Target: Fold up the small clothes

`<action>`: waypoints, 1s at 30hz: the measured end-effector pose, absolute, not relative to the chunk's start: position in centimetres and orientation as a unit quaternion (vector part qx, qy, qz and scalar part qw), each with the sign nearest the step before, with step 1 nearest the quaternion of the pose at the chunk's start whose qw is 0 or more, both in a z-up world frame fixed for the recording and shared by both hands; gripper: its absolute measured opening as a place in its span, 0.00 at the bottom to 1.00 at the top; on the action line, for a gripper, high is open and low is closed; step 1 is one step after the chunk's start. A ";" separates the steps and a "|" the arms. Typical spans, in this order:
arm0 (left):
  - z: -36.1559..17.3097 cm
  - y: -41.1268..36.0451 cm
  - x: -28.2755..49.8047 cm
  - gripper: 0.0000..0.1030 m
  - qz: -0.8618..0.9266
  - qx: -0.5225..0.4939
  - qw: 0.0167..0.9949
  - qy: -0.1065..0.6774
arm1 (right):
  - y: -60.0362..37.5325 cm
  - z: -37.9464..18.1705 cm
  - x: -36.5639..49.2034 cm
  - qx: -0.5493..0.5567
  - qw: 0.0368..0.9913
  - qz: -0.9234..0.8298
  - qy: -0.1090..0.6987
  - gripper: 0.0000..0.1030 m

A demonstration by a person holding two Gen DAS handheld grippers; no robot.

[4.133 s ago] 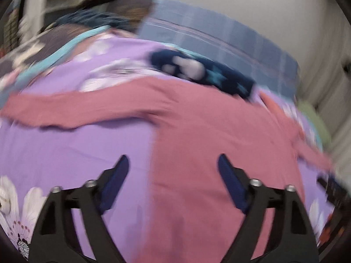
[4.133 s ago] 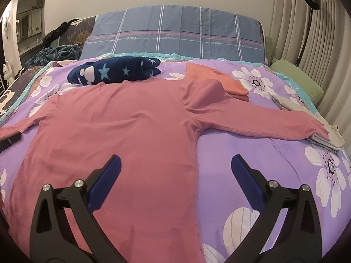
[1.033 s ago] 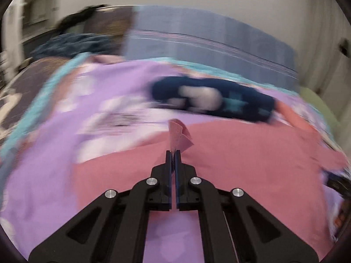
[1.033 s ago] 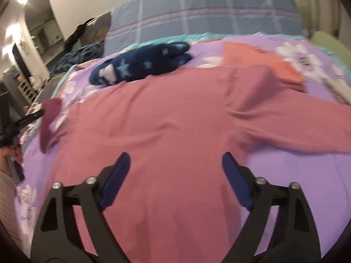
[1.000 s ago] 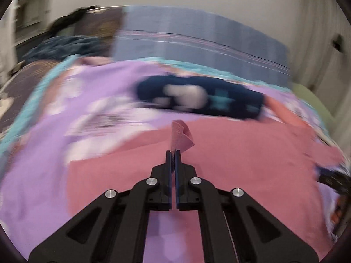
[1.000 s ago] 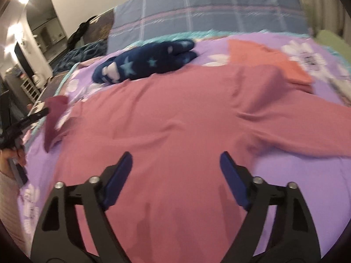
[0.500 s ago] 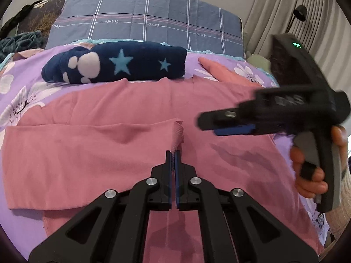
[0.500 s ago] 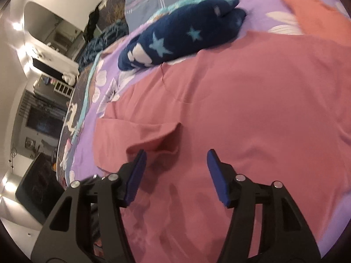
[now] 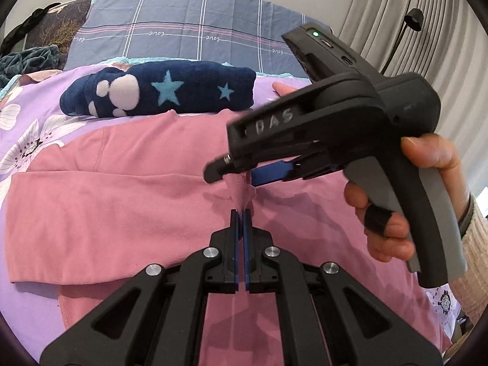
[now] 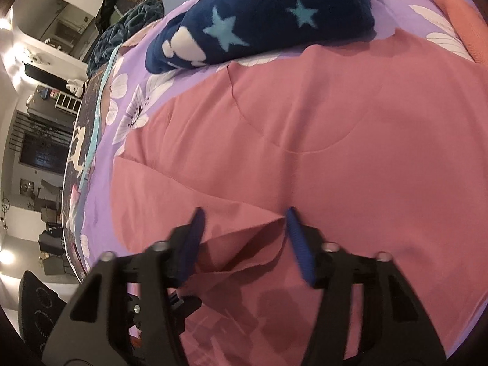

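Observation:
A pink long-sleeved shirt lies flat on the purple flowered bedspread. Its left sleeve is folded across the body. My left gripper is shut on the sleeve's cuff, holding it slightly raised over the shirt's middle. My right gripper, held by a hand, comes in from the right and straddles the same cuff just beyond the left fingertips. In the right wrist view the right gripper is closing, with the raised cuff fold between its blue pads, which still stand apart.
A folded navy blanket with stars lies just beyond the shirt's collar. Behind it is a blue plaid pillow. An orange folded garment sits at the far right. Curtains and a lamp stand to the right of the bed.
My left gripper carried the cuff rightwards over the shirt's body, folding the sleeve across. My right gripper swung left and down to the cuff, and its jaws have narrowed around it.

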State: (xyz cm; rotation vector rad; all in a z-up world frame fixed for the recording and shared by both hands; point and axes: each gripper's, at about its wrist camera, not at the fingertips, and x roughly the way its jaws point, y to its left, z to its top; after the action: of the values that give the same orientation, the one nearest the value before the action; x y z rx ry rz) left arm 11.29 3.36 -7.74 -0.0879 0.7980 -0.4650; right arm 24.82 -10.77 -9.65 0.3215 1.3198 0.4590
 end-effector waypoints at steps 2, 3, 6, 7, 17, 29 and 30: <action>-7.8 3.1 11.5 0.02 -0.220 -0.043 0.895 0.385 | -10.5 -9.7 24.8 0.139 0.751 0.210 0.611 0.02; -7.7 3.0 11.5 0.02 -0.219 -0.044 0.896 0.384 | -10.6 -9.4 24.7 0.143 0.753 0.209 0.607 0.02; -6.5 2.3 11.8 0.02 -0.224 -0.051 0.900 0.370 | -10.8 -6.6 24.6 0.127 0.789 0.213 0.563 0.02; -5.9 1.9 11.9 0.02 -0.228 -0.052 0.902 0.364 | -10.8 -5.8 24.6 0.125 0.794 0.216 0.554 0.02; -2.2 -5.5 12.8 0.02 -0.299 -0.049 0.898 0.318 | -16.7 1.9 23.1 0.029 0.867 0.175 0.467 0.02; -5.9 -8.9 13.5 0.43 -0.288 -0.018 0.888 0.358 | -25.0 -4.3 23.5 0.038 0.873 0.075 0.481 0.32; -5.9 -8.0 13.1 0.47 -0.281 -0.016 0.891 0.357 | -25.6 -4.6 23.3 0.048 0.871 0.078 0.482 0.40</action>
State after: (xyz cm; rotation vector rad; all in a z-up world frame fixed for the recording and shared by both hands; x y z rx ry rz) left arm 13.12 -8.00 -5.86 -0.0323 0.7406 -0.5833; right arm 23.29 -25.62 -4.64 0.1003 1.0073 0.1633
